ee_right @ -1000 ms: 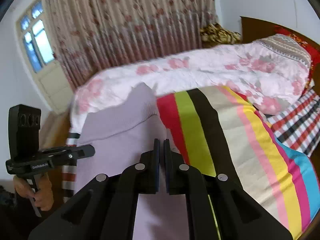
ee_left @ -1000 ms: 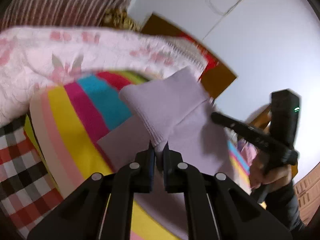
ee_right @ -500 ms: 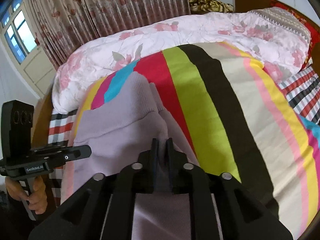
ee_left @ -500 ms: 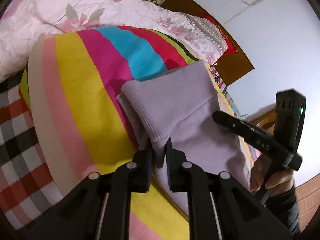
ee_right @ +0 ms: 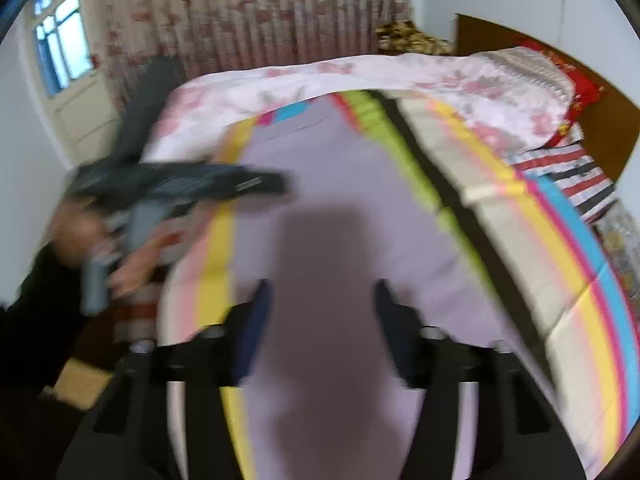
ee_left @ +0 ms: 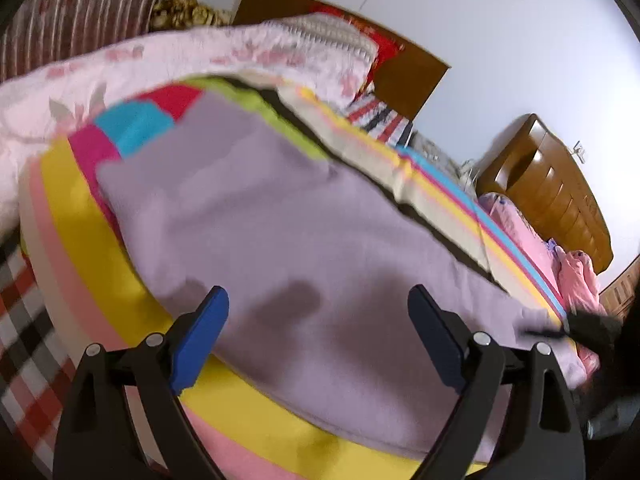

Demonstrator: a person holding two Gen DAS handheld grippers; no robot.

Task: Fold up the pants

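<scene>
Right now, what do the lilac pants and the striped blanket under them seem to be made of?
Lilac pants: soft matte knit, probably cotton jersey or fleece; they lie limp without sheen. Striped blanket: matte woven or printed cloth, likely cotton; motion blur hides the weave.

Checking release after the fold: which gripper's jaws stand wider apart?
The left gripper; its jaws stand far wider above the lilac pants than the right gripper's.

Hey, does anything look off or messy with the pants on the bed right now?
Nothing stands out. The lilac pants lie flat and smooth on the striped blanket. Both the left gripper and right gripper have just been opening, with nothing between their jaws.
</scene>
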